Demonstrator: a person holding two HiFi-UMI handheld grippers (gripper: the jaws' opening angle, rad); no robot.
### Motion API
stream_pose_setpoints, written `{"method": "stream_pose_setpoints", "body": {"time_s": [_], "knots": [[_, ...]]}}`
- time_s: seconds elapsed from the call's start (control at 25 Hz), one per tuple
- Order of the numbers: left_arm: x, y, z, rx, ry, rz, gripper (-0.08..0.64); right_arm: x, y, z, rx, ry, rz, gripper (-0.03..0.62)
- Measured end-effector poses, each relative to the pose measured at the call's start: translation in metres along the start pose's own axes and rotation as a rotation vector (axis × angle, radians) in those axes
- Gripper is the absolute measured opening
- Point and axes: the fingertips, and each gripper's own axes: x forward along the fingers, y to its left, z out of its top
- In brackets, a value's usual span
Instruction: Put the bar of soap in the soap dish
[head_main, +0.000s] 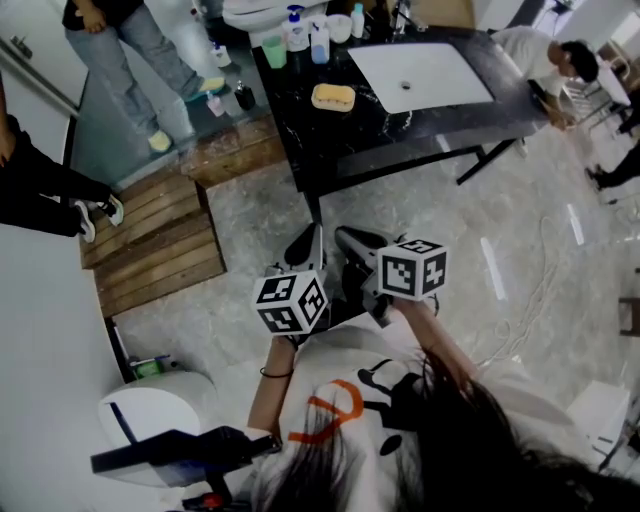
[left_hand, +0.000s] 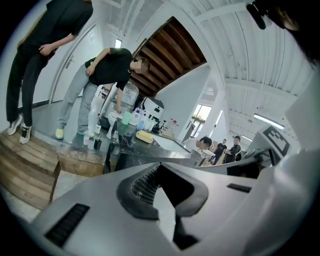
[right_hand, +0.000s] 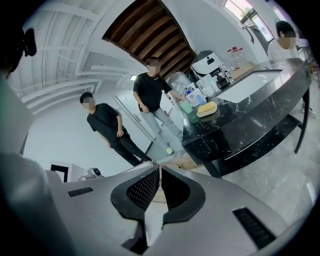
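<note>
Near the soap (head_main: 333, 96), bottles (head_main: 297, 33) bear unreadable labels.

You're in a mock bathroom built inside a big open studio-type hall, not a home. On the far side stands a black marble counter (head_main: 400, 130) on bare legs with a white inset sink (head_main: 420, 75), pump bottles (head_main: 305, 35) and yellow soap (head_main: 333, 96). Left of it is a wooden slat platform (head_main: 155, 240). The pale stone-look floor (head_main: 260, 230) has a loose cable (head_main: 540, 290) on the right. Bystanders (head_main: 130, 50) stand far left, and another person (head_main: 560, 60) is far right. The gripper views show a high white beamed ceiling (right_hand: 65, 65).
</note>
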Motion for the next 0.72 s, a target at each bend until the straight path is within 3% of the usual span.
{"method": "stream_pose_setpoints", "body": {"time_s": [0.24,0.72], "knots": [[-0.004,0.003,-0.005,0.004,0.012,-0.007,0.002,0.001,0.004,-0.004,0.012,-0.001,0.003,0.025],[-0.017,0.026,-0.006,-0.020,0.005,0.050,0.002,0.014,0.016,-0.008,0.007,0.025,0.036,0.025]]}}
